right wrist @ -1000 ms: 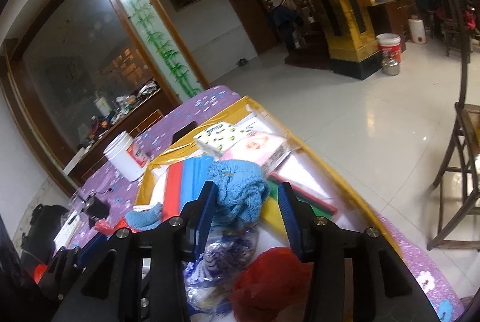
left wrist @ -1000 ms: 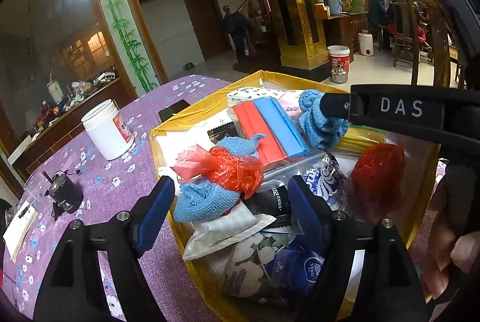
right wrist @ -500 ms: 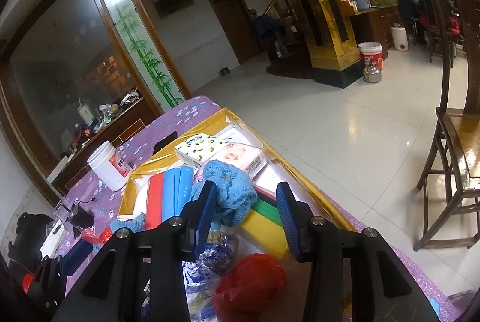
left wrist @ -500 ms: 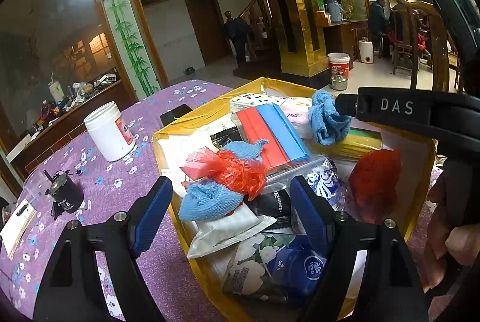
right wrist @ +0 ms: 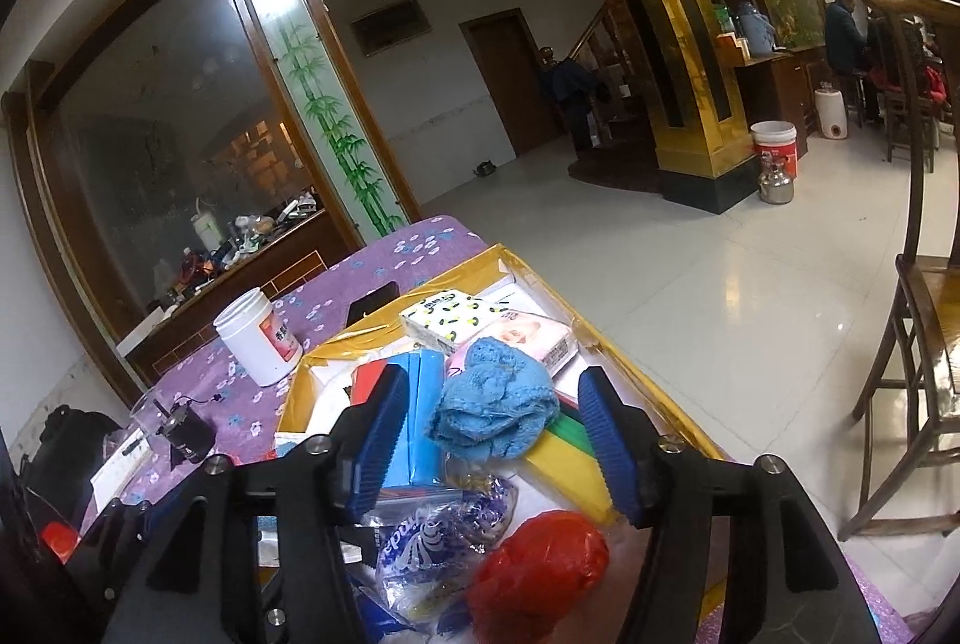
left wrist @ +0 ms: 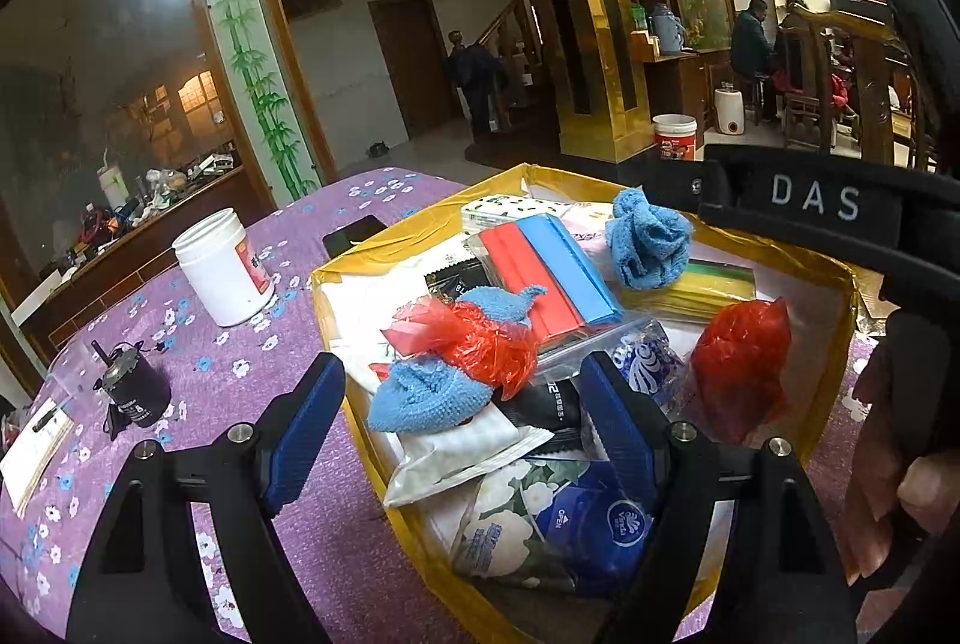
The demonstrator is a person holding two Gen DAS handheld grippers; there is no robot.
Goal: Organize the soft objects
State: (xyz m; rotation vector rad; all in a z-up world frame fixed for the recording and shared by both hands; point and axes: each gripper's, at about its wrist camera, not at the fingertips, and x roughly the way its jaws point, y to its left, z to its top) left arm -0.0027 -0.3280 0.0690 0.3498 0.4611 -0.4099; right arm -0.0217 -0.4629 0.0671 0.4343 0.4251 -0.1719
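Note:
A gold-taped box (left wrist: 327, 284) on the purple table holds soft goods. A crumpled blue knitted cloth (left wrist: 648, 236) (right wrist: 492, 410) lies on the packs at its far end. My right gripper (right wrist: 495, 428) is open around it, jaws apart from the cloth on both sides; its black arm (left wrist: 810, 206) crosses the left wrist view. My left gripper (left wrist: 462, 422) hangs open over the near end, above a second blue knitted cloth (left wrist: 420, 395) and a red plastic bag (left wrist: 474, 338). Another red bag (left wrist: 738, 350) (right wrist: 540, 572) sits at the right.
Tissue packs (left wrist: 498, 524) (right wrist: 447, 323) and a red-and-blue pack (left wrist: 552, 266) fill the box. A white jar (left wrist: 222, 272) (right wrist: 258, 338), a small black device (left wrist: 132, 386) and a dark phone (left wrist: 354, 236) stand left of it. A wooden chair (right wrist: 924, 344) is on the right.
My right gripper has opened and let go of the crumpled blue cloth, which now rests at the far end of the box. Both grippers have drawn back slightly.

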